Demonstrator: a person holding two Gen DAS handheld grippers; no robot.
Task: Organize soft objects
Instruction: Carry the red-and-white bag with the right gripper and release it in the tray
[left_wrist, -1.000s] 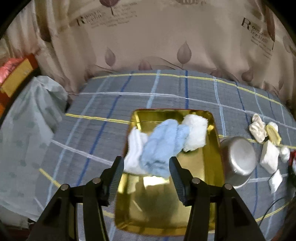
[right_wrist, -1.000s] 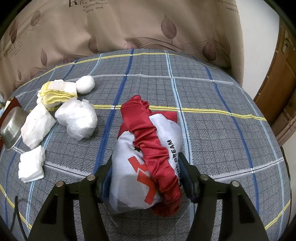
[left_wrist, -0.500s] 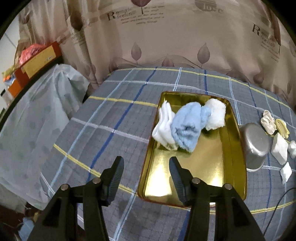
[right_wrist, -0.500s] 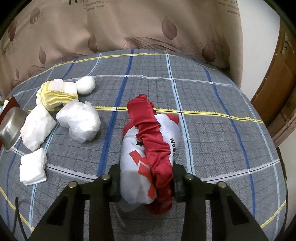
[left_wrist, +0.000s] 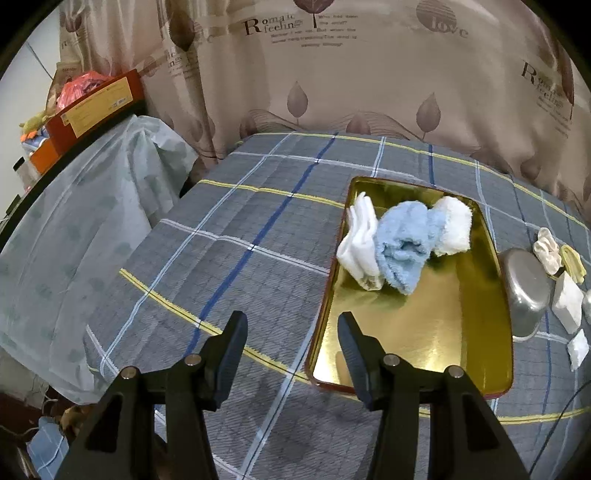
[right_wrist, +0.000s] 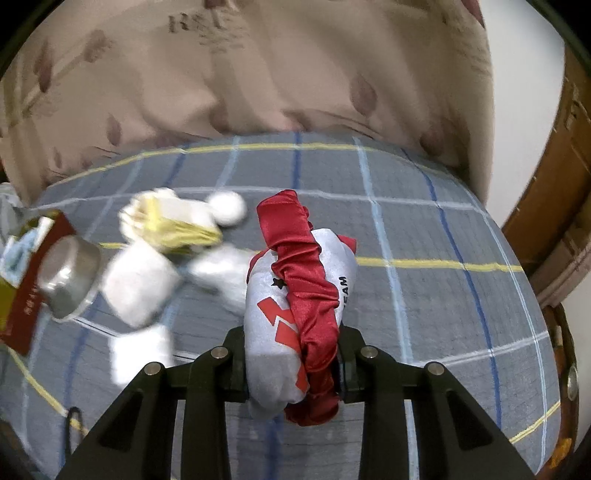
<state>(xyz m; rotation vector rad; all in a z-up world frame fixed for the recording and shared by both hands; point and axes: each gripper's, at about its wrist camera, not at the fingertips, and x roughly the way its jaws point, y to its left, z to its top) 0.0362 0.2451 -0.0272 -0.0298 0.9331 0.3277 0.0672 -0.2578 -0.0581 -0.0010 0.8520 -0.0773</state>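
Note:
My right gripper (right_wrist: 293, 343) holds a red and white cloth bundle (right_wrist: 295, 280) above the plaid cloth; its jaws are still closing, and the pads squeeze the bundle from both sides. My left gripper (left_wrist: 291, 317) stands open with nothing in it, over the plaid cloth by the near left corner of the gold tray (left_wrist: 424, 332). At the tray's far end lie a white folded cloth (left_wrist: 360, 240), a light blue towel (left_wrist: 402, 243) and a white fluffy towel (left_wrist: 454, 225).
A steel bowl (left_wrist: 522, 291) sits to the right of the tray. Beyond it lie white pads (right_wrist: 138, 284), a yellow cloth (right_wrist: 173, 225) and a white ball (right_wrist: 227, 208). A leaf-print curtain hangs behind. A covered stand (left_wrist: 92, 206) is at the left.
The right jaws closed on the red and white bundle and raised it off the cloth. The left gripper drew back from the tray toward its near left corner, leaving the towels inside.

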